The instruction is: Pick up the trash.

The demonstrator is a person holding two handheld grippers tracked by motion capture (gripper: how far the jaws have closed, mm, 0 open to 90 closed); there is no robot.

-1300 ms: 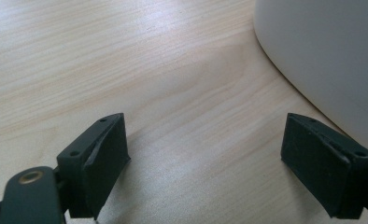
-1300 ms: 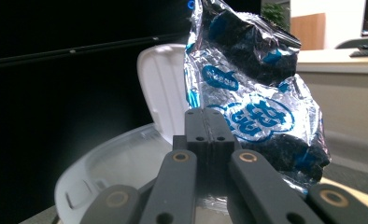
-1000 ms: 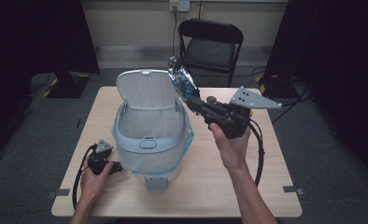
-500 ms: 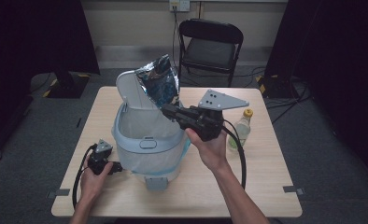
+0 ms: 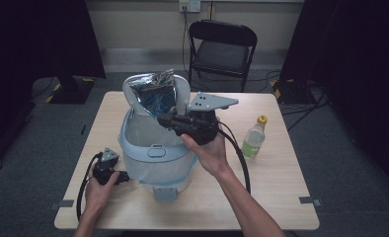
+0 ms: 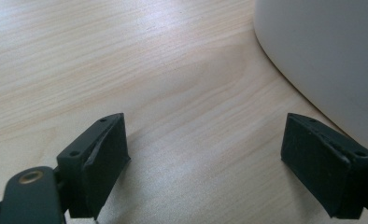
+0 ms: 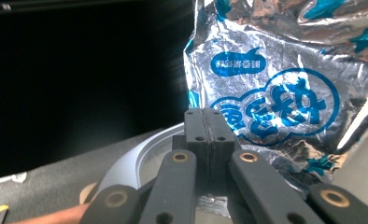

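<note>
tabletop bin (image 5: 155,153), foil bag (image 5: 156,97) above

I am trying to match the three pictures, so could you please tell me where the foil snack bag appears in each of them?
High view: the snack bag is up at centre left, over the open bin, pinched by the right gripper.
Left gripper view: not in it; the table and the bin's pale wall.
Right gripper view: the bag is at upper right, beyond the shut jaws.
Shared landmark: the bin.
</note>
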